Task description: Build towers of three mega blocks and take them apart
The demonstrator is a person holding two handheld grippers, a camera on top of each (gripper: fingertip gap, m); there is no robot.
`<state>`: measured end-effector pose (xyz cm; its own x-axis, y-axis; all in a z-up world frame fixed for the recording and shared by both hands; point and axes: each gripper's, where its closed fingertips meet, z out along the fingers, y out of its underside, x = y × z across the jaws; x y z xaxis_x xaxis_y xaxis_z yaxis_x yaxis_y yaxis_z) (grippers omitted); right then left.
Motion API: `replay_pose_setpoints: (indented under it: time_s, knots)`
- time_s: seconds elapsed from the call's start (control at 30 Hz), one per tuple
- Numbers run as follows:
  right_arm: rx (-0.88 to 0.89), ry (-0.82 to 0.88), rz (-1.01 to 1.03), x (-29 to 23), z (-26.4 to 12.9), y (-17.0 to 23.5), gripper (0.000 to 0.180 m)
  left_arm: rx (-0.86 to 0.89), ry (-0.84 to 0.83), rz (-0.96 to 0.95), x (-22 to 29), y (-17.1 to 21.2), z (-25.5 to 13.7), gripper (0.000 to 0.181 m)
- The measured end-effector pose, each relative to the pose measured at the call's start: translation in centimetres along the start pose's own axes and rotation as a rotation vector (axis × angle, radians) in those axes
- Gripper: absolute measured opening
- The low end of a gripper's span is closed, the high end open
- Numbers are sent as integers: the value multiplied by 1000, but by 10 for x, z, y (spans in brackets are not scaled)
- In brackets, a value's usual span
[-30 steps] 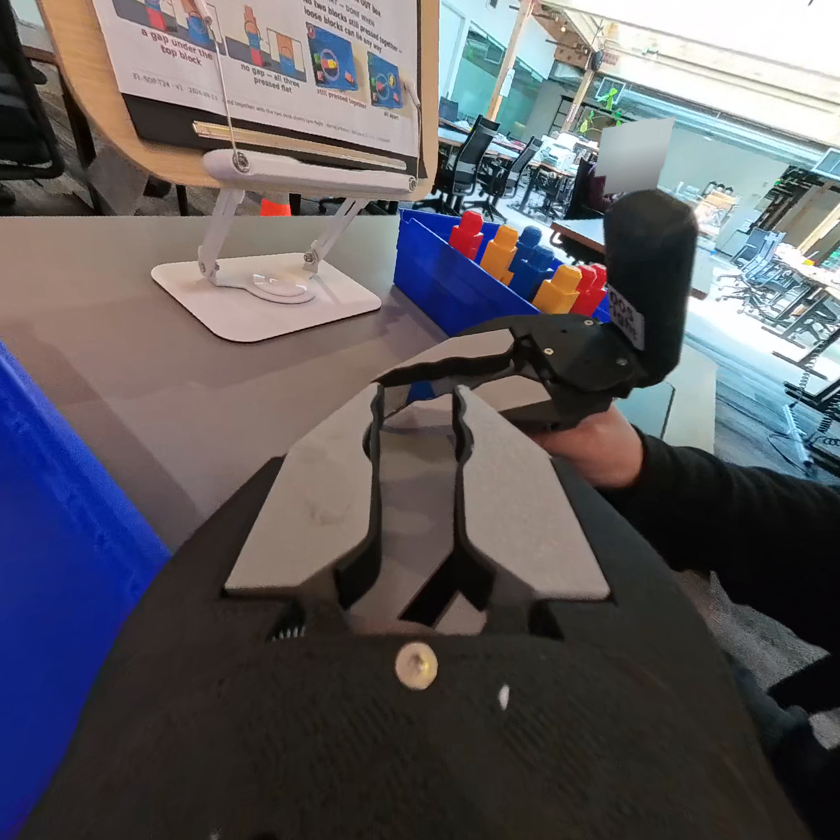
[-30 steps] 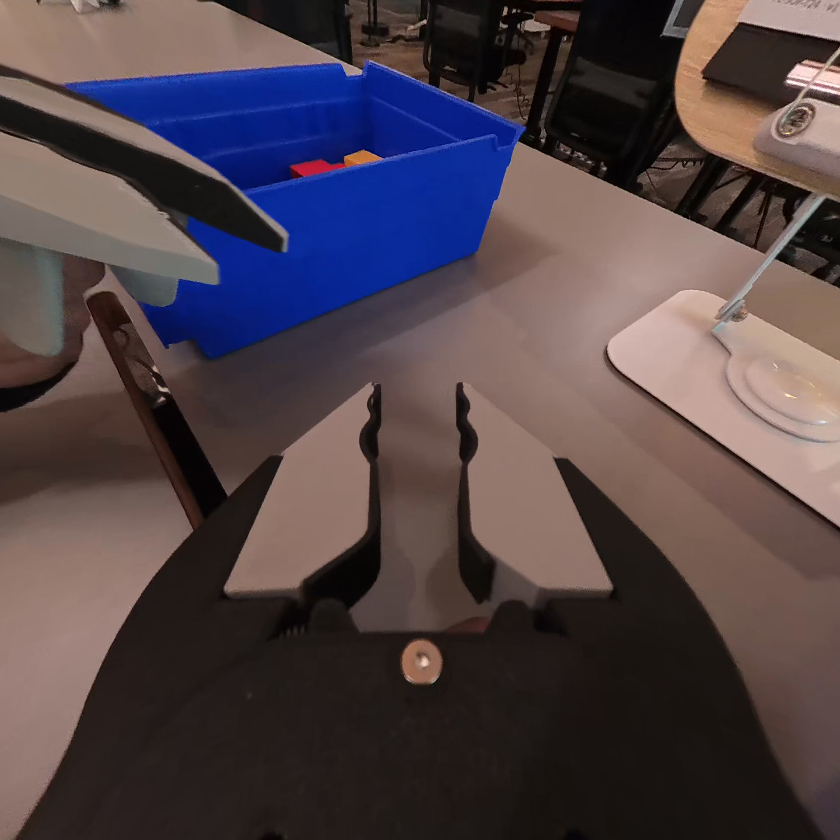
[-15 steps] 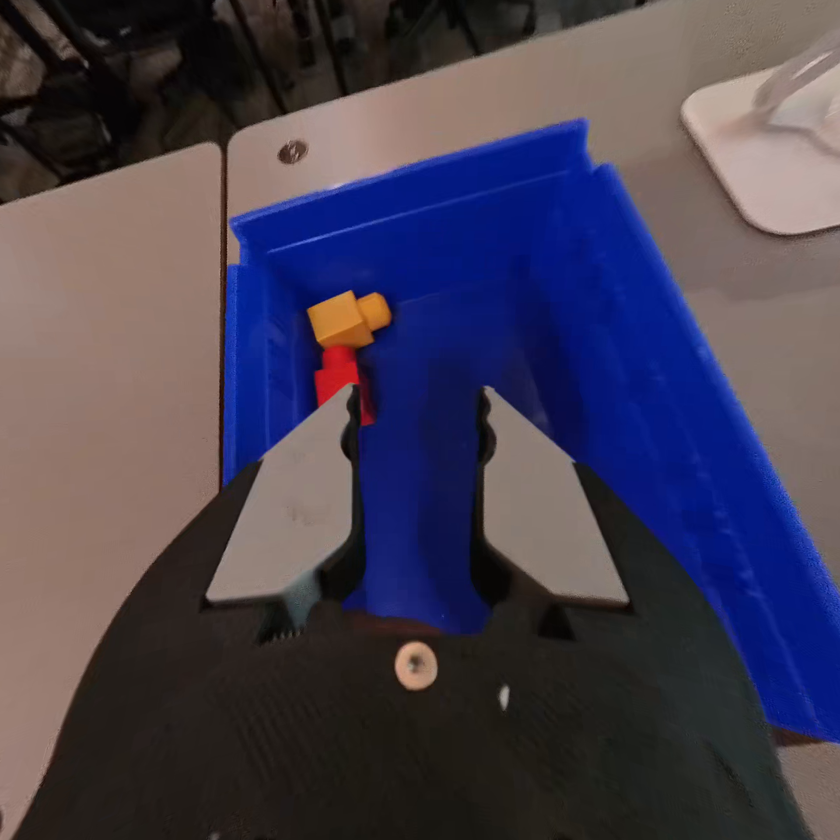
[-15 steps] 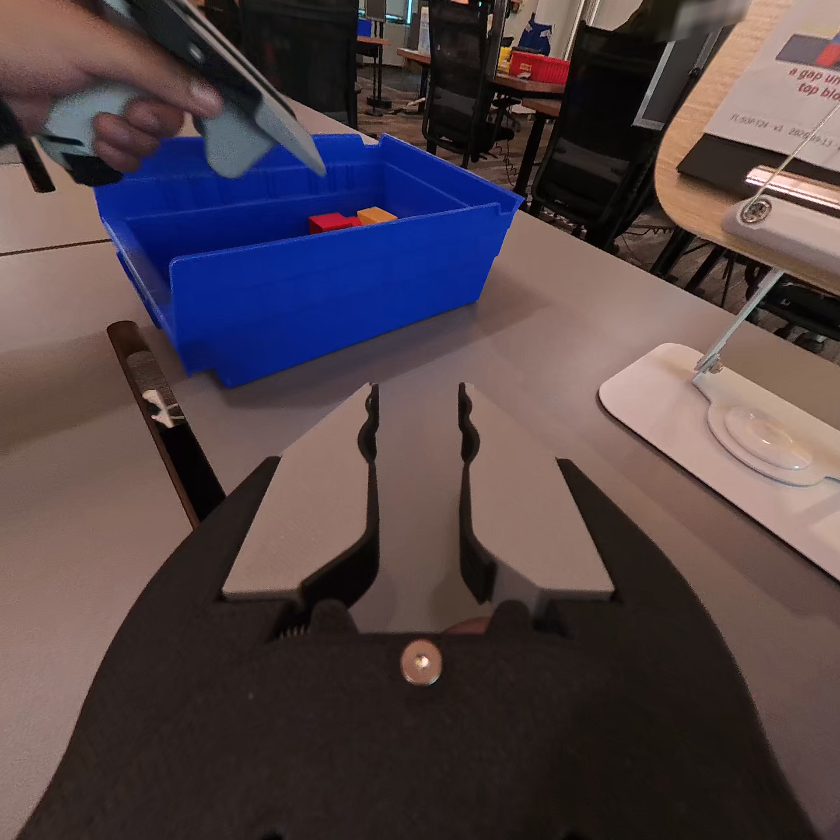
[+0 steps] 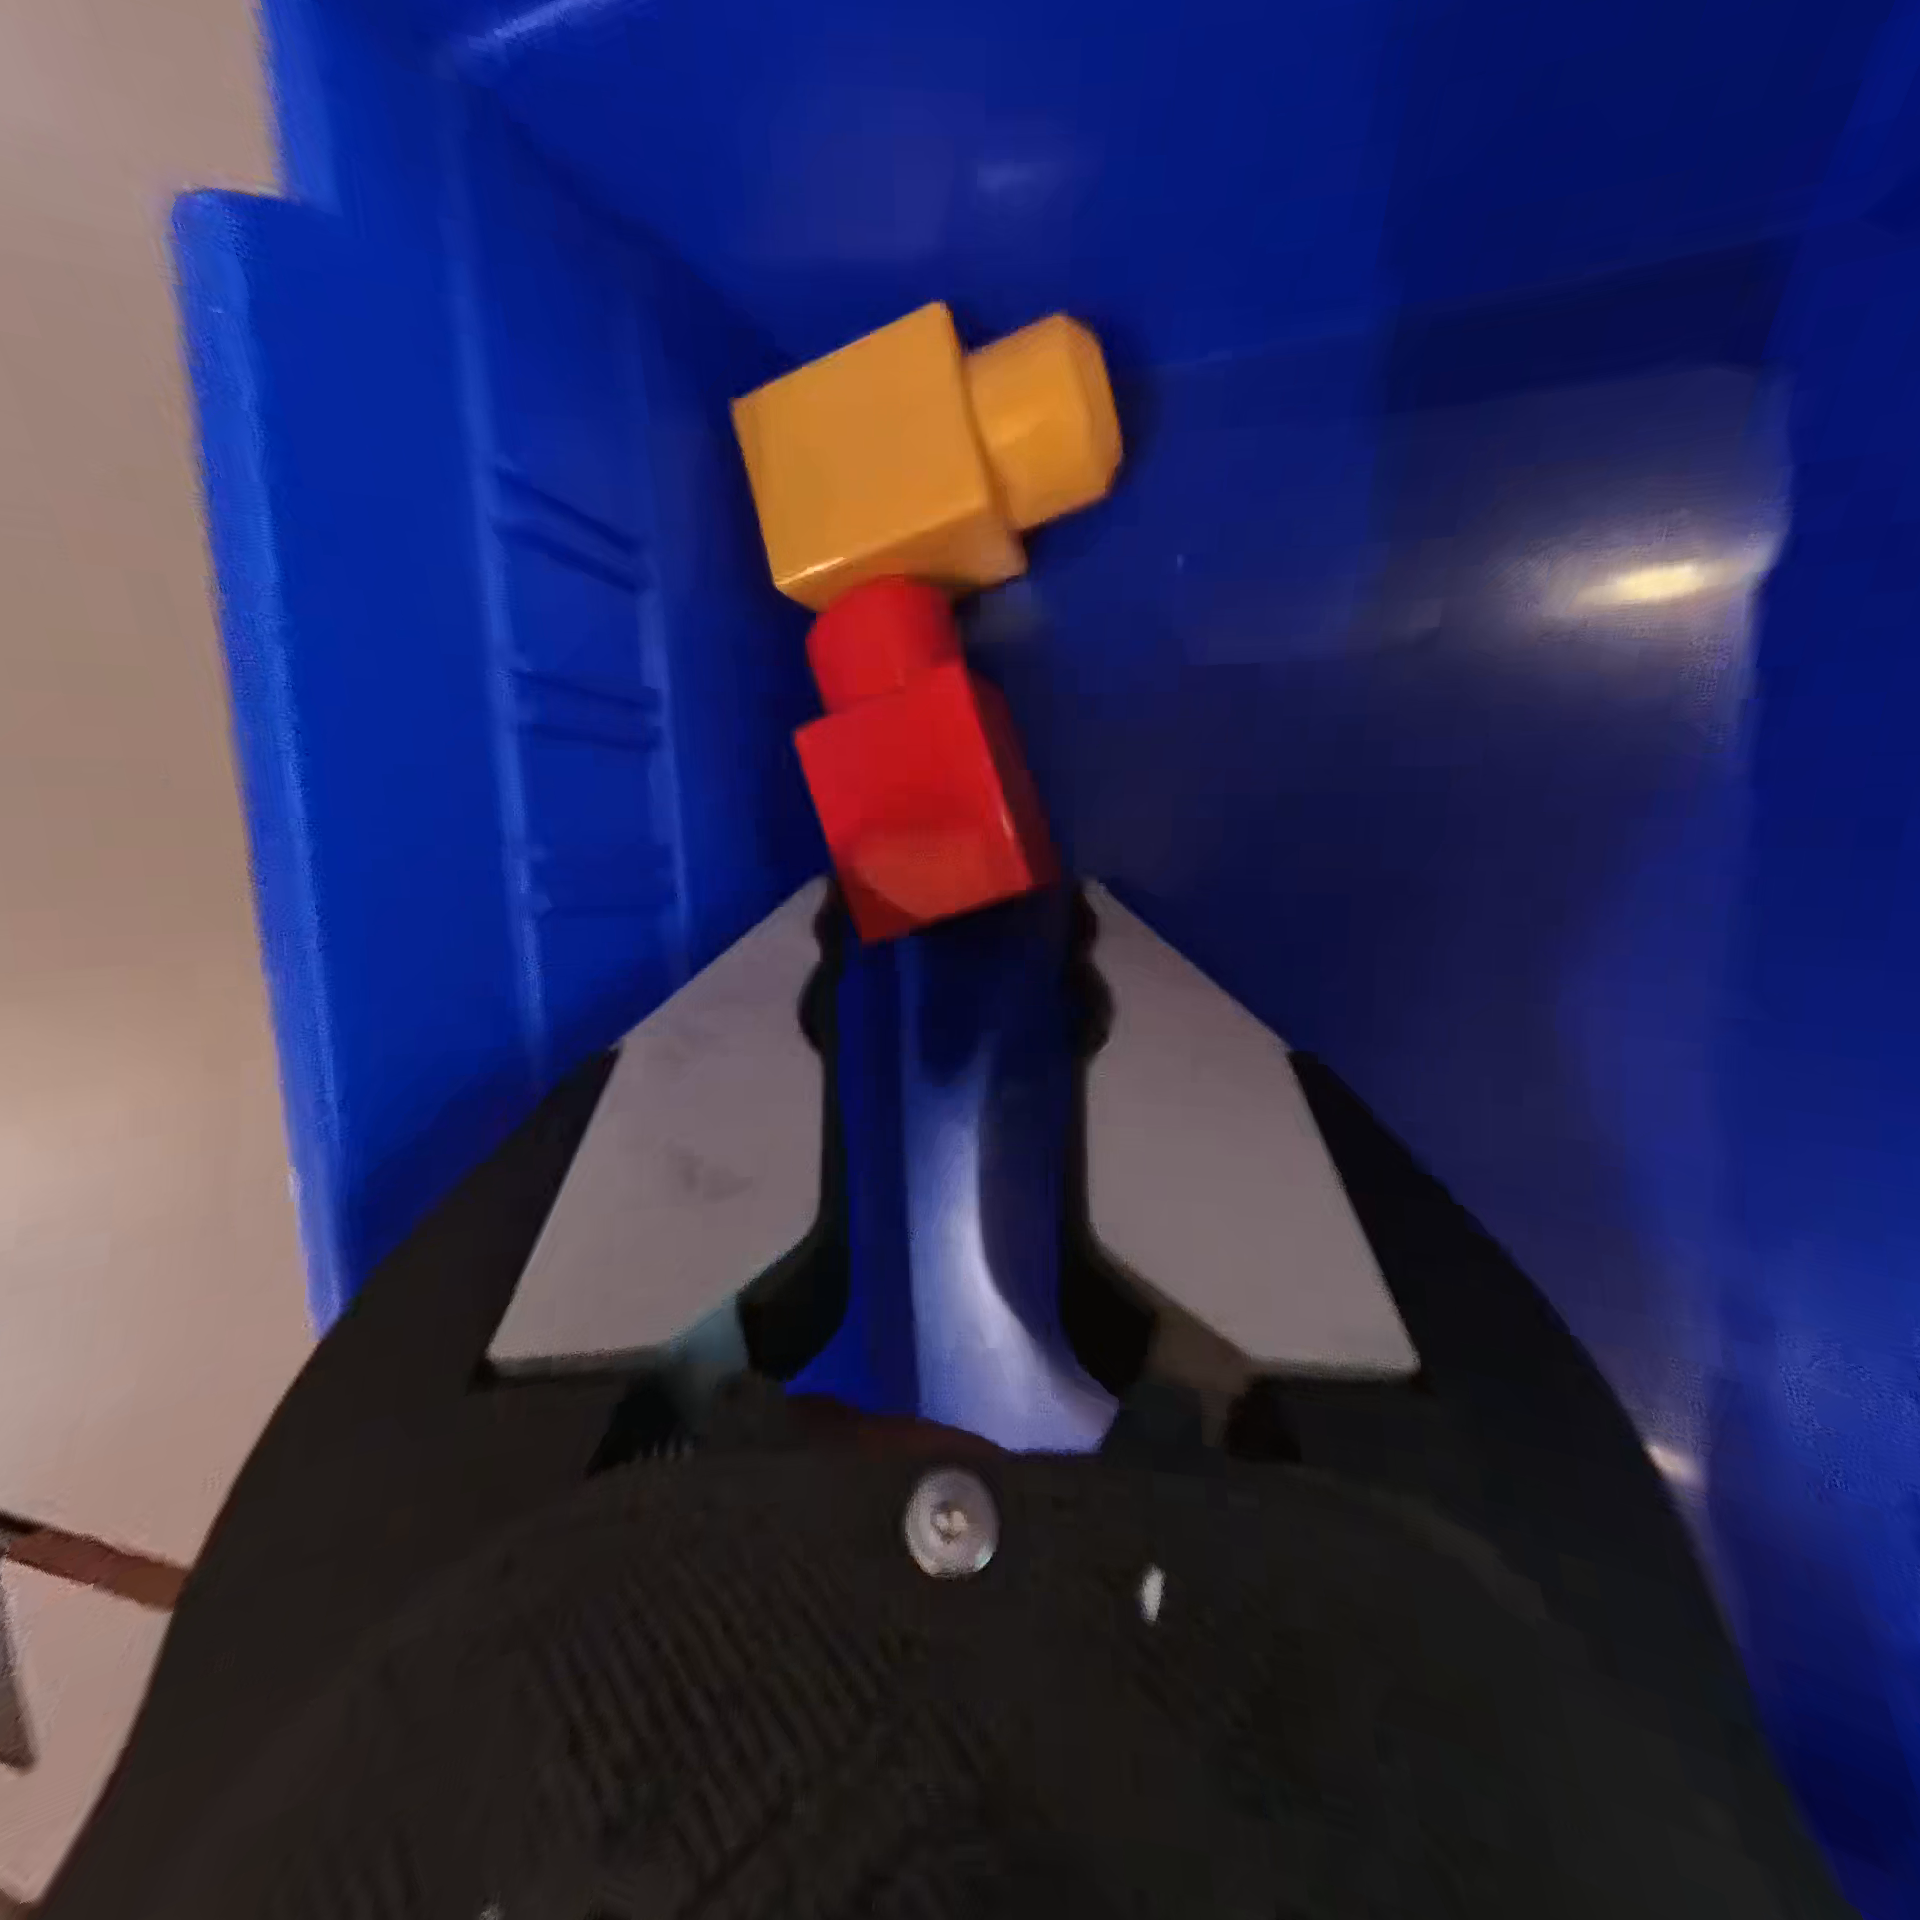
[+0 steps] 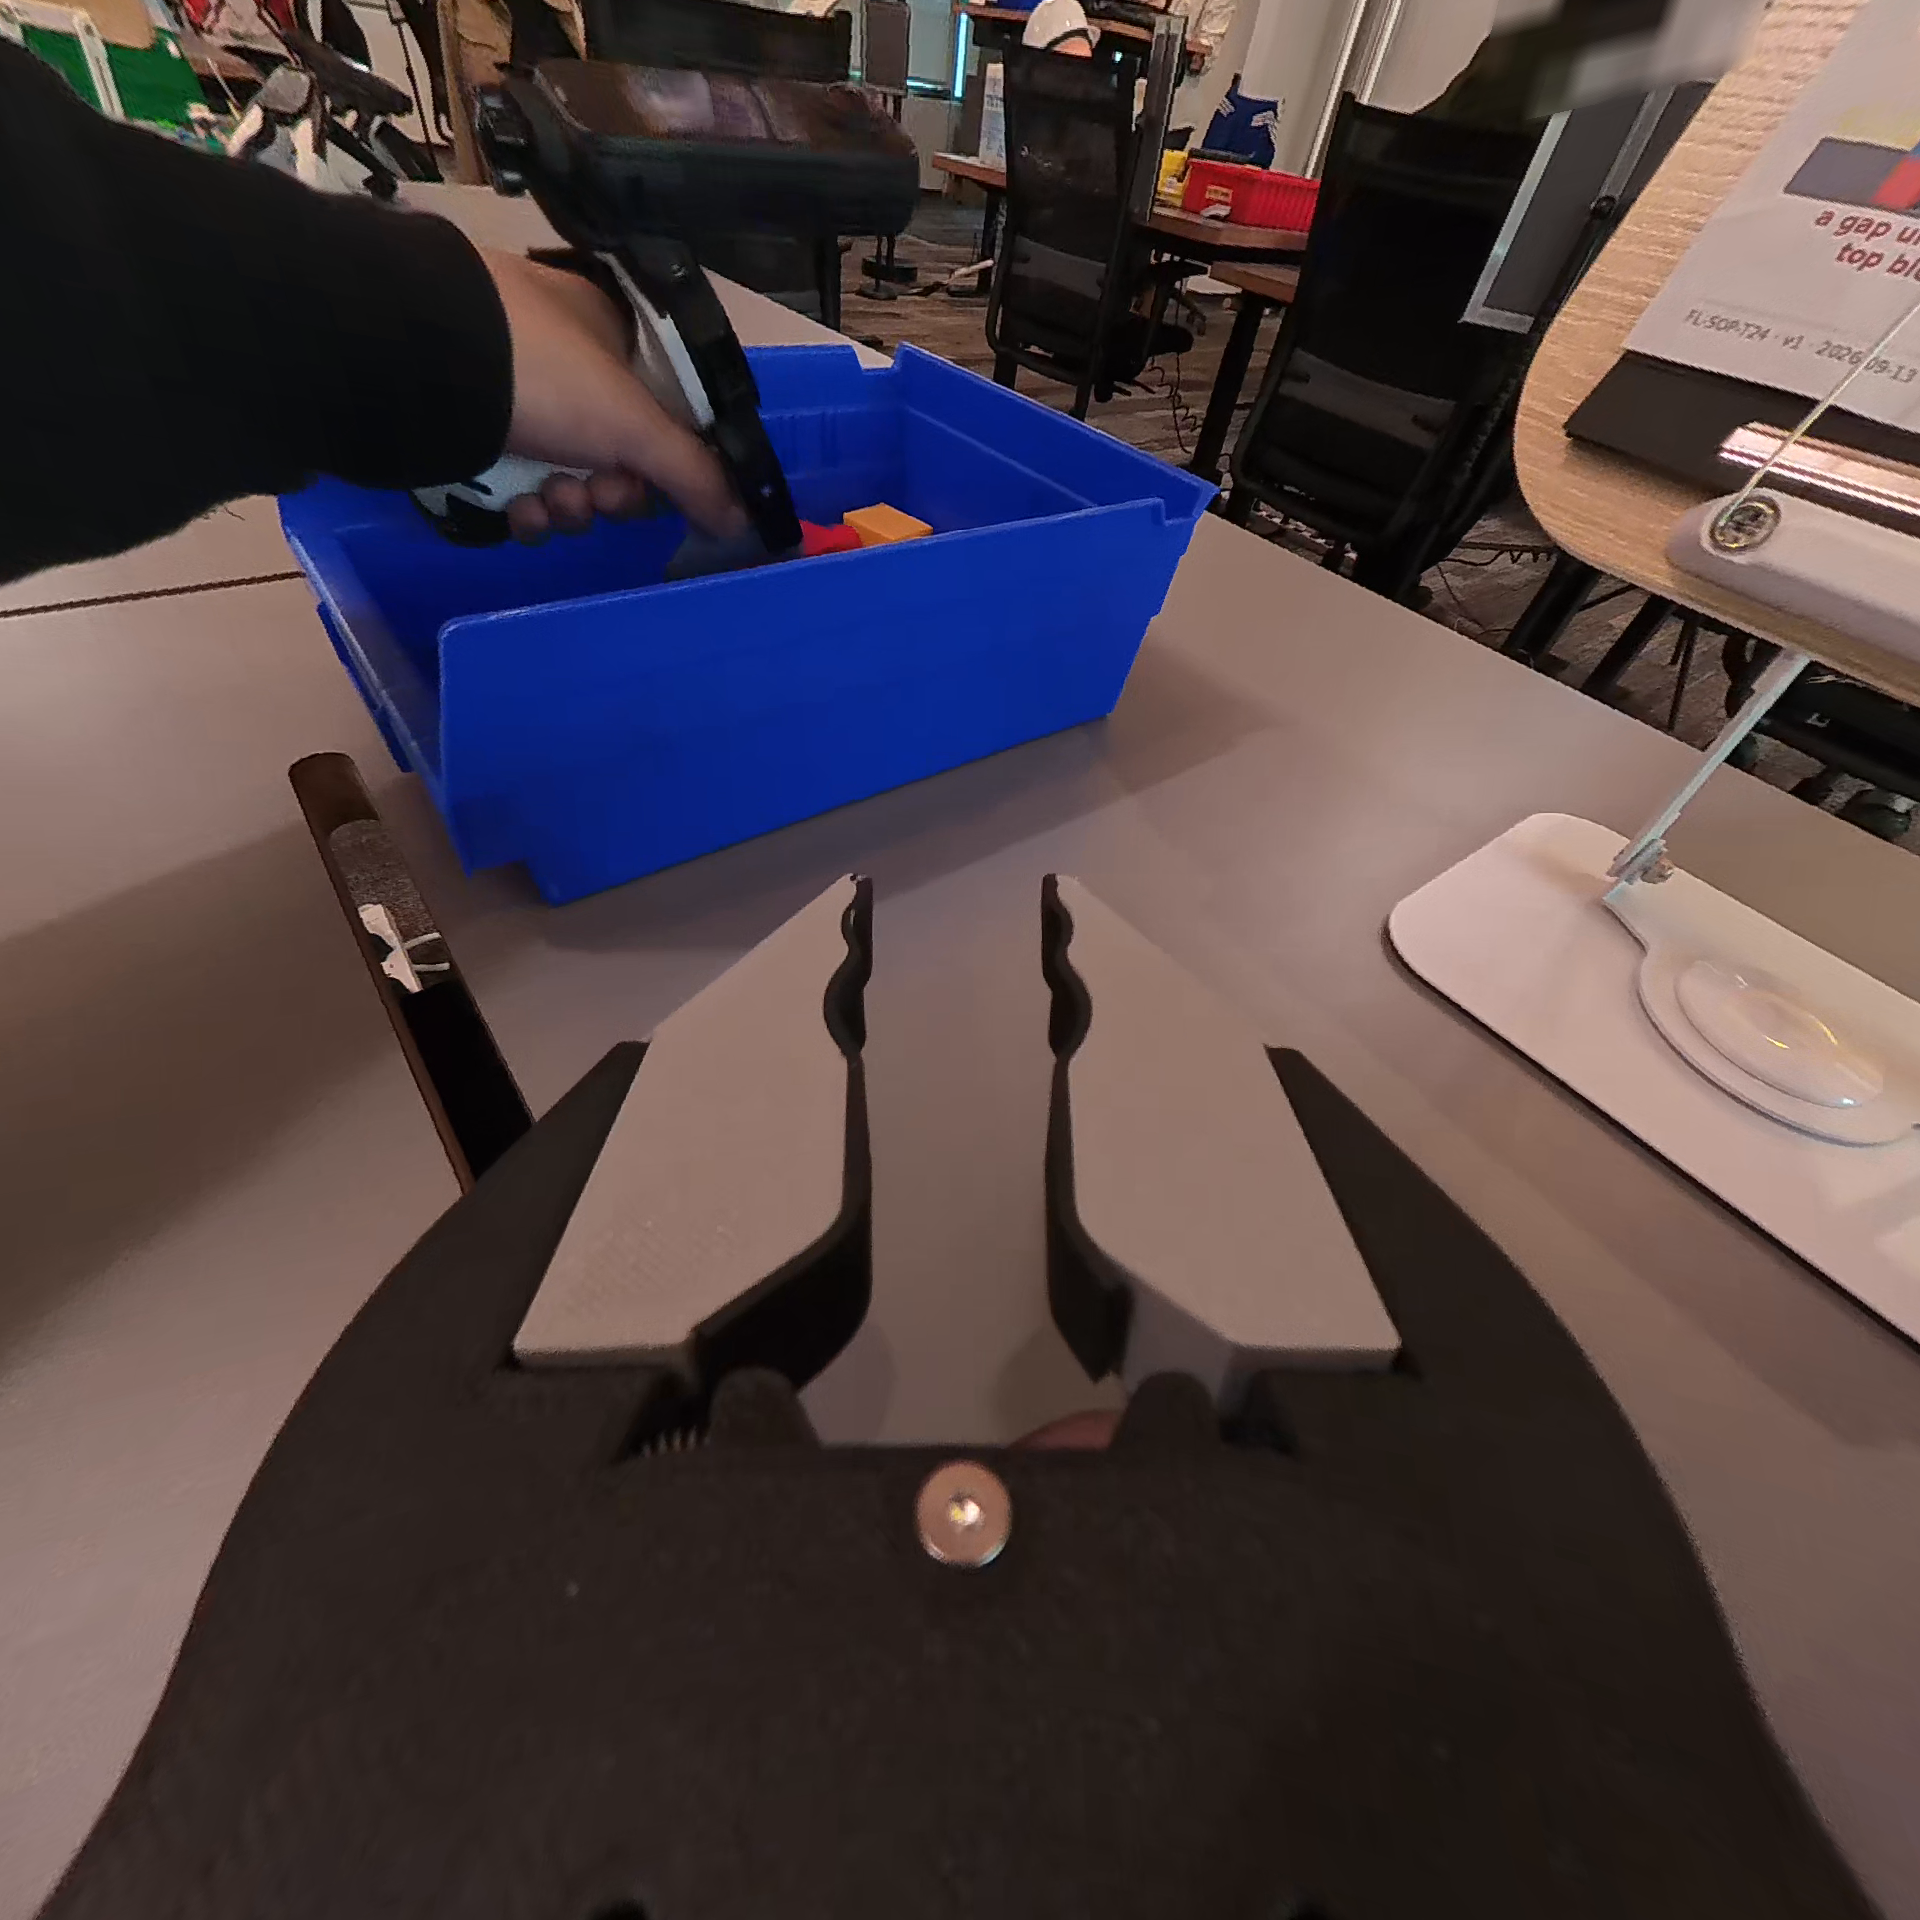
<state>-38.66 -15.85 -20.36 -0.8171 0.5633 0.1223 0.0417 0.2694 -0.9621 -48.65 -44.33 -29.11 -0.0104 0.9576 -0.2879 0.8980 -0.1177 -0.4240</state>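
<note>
Reaching into the blue bin (image 5: pixel 436 644), your left gripper (image 5: pixel 951 904) has its jaws spread to a narrow gap, holding nothing, with the red block (image 5: pixel 920 805) just ahead of the fingertips, possibly touching them. That block lies on its side on the bin floor close to the left wall, its stud pointing away from you at the orange block (image 5: pixel 883 457), which lies crosswise and touches that stud. Both look like light, rigid, smooth plastic, so expect them to skid along the floor or pivot if you nudge one corner. Close on the red block's flat side faces, not on the round stud, and square the fingers to it first since it sits slightly skewed. Your right gripper (image 6: pixel 951 904) hovers over the desk (image 6: pixel 1299 810) in front of the bin, part-open and holding nothing.
</note>
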Motion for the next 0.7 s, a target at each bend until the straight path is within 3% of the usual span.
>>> replay_pose_setpoints:
  time_s: [0.17, 0.27, 0.33, 0.53, 0.7]
  knots:
    - [1, -12, -16, -5, 0, -1, 28, -25, 141, 0, 20, 3, -1, 2]
    - [-2, -16, -19, -6, 0, -1, 28, -18, 193, -12, 27, 2, -5, 0]
    - [1, -21, -16, -6, 0, -2, 27, -14, 257, -47, 34, 0, -8, 23]
    - [0, -31, -22, -9, 0, -2, 26, 35, 361, -254, 33, -20, -18, 50]
    - [-6, -34, -38, -11, 1, -1, 26, 49, 223, -346, 10, -30, -5, 60]
